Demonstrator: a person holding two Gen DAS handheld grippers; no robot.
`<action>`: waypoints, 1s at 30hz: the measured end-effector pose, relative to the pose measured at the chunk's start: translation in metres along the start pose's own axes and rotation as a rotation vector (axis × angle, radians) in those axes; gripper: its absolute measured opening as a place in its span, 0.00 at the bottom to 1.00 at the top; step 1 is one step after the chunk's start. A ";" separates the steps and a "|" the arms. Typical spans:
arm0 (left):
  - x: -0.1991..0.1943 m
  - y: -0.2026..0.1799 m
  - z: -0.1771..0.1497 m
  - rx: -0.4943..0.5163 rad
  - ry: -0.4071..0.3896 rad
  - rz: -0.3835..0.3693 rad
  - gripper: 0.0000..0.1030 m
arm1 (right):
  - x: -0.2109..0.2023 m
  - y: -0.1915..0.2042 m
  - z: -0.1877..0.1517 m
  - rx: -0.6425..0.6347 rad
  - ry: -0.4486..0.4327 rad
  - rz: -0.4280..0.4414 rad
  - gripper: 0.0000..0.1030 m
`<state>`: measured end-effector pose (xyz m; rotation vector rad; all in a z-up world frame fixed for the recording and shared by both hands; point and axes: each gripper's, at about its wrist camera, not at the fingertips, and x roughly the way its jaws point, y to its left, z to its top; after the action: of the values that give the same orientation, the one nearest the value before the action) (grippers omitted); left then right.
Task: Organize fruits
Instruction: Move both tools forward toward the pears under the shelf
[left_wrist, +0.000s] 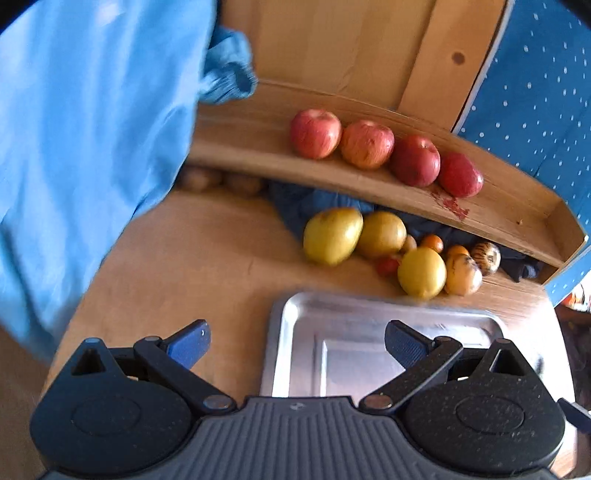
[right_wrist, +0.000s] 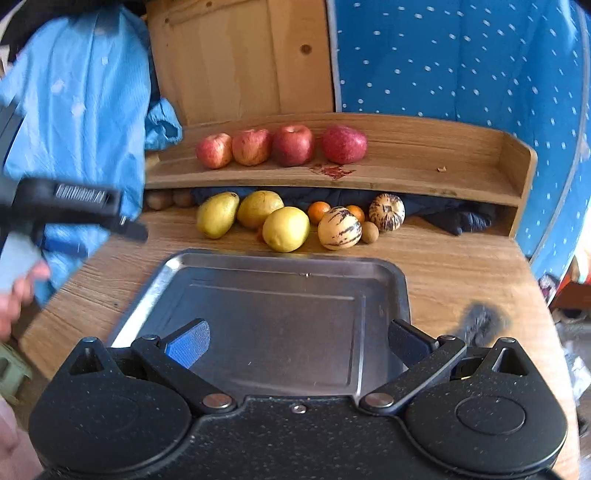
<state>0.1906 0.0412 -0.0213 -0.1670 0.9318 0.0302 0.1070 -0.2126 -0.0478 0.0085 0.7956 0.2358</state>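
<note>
Your right gripper (right_wrist: 298, 341), jaws spread and empty like the left gripper (left_wrist: 297, 343), hangs over the bare steel tray (right_wrist: 177, 269), so reach for the round yellow fruit (right_wrist: 286, 229) just behind the tray's far rim and straddle its widest part.

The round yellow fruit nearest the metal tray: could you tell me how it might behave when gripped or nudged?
The round yellow fruit looks nearly spherical, so a nudge would probably roll it toward the metal tray. Its skin appears smooth, so the pads may slip. It seems firm and fairly heavy.
</note>
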 end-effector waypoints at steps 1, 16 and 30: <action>0.008 0.001 0.007 0.031 0.001 0.001 0.99 | 0.007 0.006 0.001 -0.021 0.005 -0.024 1.00; 0.107 -0.006 0.052 0.215 0.015 -0.178 0.99 | 0.068 0.059 0.042 -0.168 0.134 -0.176 0.99; 0.149 0.007 0.078 0.199 0.132 -0.247 0.94 | 0.146 0.062 0.106 -0.347 0.094 -0.126 0.98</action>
<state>0.3410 0.0530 -0.0953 -0.0986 1.0342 -0.3041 0.2682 -0.1130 -0.0705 -0.3807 0.8368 0.2534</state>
